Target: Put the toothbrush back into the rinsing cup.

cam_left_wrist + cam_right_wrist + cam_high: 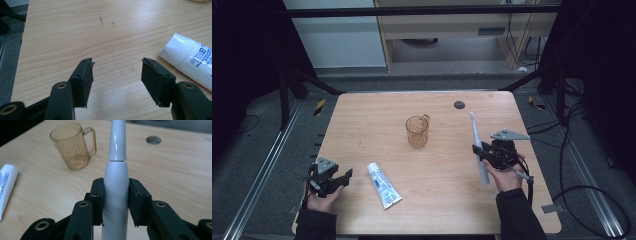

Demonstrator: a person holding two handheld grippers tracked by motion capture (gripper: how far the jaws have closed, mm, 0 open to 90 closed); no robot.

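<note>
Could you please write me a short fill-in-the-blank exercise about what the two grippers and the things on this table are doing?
1. The right gripper is shut on a white electric ____.
2. The left gripper is ____, with nothing between its pads.
3. The amber cup stands ____ on the wooden table.
4. The white tube of toothpaste lies flat between the left gripper and the ____ gripper.

Missing words: toothbrush; open; upright; right

left claw [117,72] agape, right claw [115,202] clamped
</note>
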